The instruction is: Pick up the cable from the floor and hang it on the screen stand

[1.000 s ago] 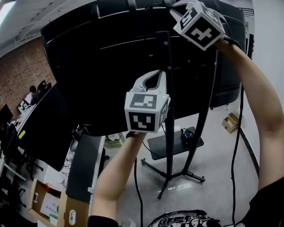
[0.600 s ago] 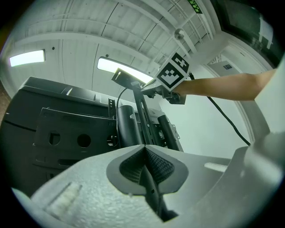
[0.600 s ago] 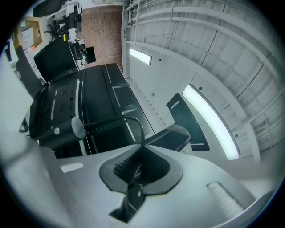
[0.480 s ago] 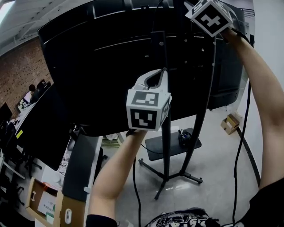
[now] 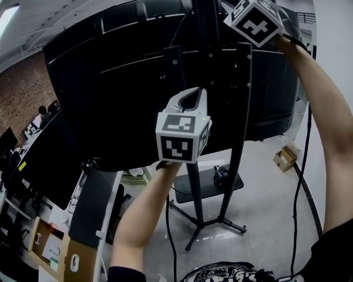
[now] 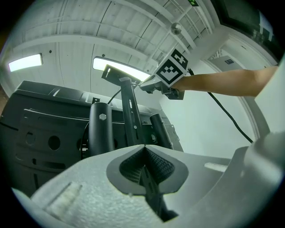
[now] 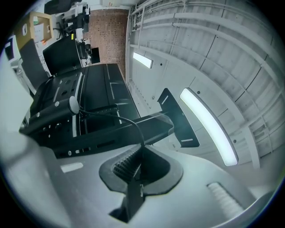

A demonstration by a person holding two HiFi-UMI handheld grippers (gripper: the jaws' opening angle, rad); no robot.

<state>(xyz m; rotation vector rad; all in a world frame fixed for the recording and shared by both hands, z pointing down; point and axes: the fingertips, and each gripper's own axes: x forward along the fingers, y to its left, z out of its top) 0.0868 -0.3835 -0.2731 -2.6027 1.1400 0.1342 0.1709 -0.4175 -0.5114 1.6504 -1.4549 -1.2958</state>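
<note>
A thin black cable runs out of my right gripper, which is shut on it, and arcs left to the back of the big black screen. That gripper is held high at the top of the screen stand, beside its upright posts. In the left gripper view it points at the stand's top plate. My left gripper is raised at mid-height in front of the screen's back. Its jaws are shut with nothing between them.
The stand's tripod feet and a low shelf with a small dark object rest on the grey floor. A black cord hangs down beside my right arm. Desks, monitors and cardboard boxes stand at left; another box lies at right.
My right gripper has risen a little, up and to the right, to the top of the stand with the cable in it. The left gripper has stayed about where it was.
</note>
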